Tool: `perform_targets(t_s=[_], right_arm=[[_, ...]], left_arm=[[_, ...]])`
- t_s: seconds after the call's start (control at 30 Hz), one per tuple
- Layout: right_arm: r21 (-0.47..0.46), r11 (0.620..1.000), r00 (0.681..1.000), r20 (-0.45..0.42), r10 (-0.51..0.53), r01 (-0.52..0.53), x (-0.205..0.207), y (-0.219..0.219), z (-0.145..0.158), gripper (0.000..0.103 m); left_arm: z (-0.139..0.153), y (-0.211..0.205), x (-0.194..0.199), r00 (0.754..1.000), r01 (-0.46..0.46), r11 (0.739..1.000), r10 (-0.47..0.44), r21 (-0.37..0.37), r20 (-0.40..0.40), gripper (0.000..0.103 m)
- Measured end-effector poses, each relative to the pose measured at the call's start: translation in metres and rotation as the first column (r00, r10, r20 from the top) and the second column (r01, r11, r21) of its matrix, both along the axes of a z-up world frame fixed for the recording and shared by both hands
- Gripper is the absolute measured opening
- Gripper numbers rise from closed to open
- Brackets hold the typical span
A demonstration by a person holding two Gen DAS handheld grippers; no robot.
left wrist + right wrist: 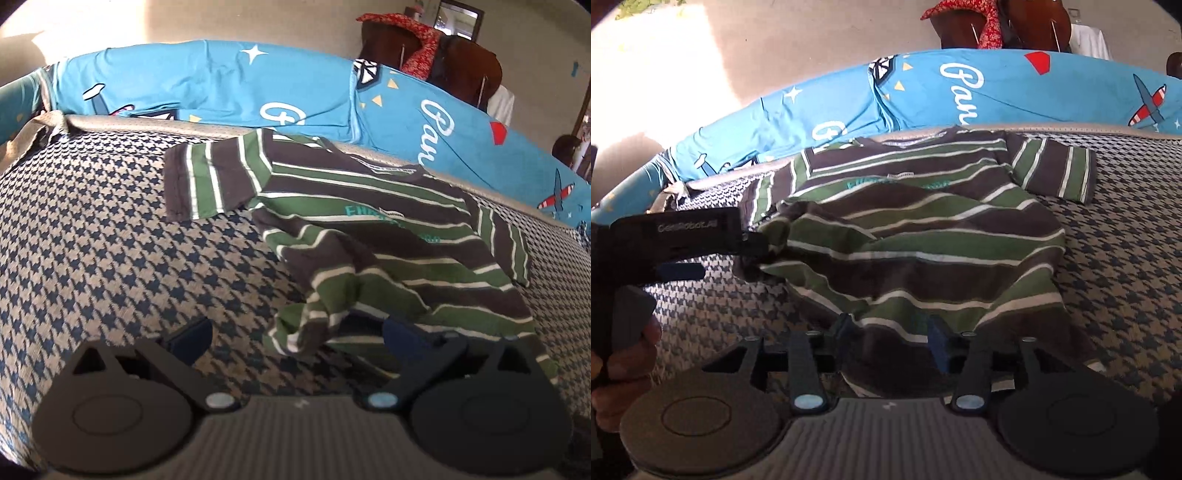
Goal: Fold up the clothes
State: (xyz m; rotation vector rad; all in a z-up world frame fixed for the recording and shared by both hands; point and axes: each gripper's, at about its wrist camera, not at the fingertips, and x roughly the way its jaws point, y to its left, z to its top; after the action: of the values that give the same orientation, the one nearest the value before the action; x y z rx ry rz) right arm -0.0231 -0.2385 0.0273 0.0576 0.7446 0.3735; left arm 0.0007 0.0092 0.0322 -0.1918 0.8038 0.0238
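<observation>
My left gripper shows matte black linkage arms tipped with dark blue pads, two round black discs at its base, pale silver pivot screws and a ribbed grey plate between them. My right gripper has the same black links, blue pads, silver screws and ribbed grey centre. From the right wrist, the left gripper's black housing carries pale lettering.

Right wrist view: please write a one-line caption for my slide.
Right tongs open around the hem of a striped T-shirt on a houndstooth bedcover; left tongs at its side edge.
</observation>
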Motion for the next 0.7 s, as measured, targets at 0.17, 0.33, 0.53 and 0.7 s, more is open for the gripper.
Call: perform_targets(t_s=[0.17,0.33,0.53,0.7], right_arm=[[-0.021,1.0,1.0,-0.012,0.004,-0.005,0.0,0.003,-0.005,0.047],[-0.013,1.0,1.0,-0.021,0.007,-0.007,0.002,0.003,-0.006,0.047],[0.001,1.0,1.0,-0.031,0.006,-0.006,0.003,0.003,-0.008,0.047],[0.003,1.0,0.999,-0.05,0.001,0.0,0.006,0.003,-0.01,0.052]], left_arm=[[-0.01,-0.006,0.014,0.999,0.004,0.998,-0.002,0.059,-0.034,0.103],[-0.013,0.001,0.022,0.999,-0.009,1.0,0.01,0.026,-0.039,0.103],[-0.016,0.002,0.028,0.999,-0.019,0.998,0.021,0.057,-0.046,0.1],[-0.018,0.0,0.031,0.998,0.03,0.999,-0.028,0.03,-0.064,0.052]])
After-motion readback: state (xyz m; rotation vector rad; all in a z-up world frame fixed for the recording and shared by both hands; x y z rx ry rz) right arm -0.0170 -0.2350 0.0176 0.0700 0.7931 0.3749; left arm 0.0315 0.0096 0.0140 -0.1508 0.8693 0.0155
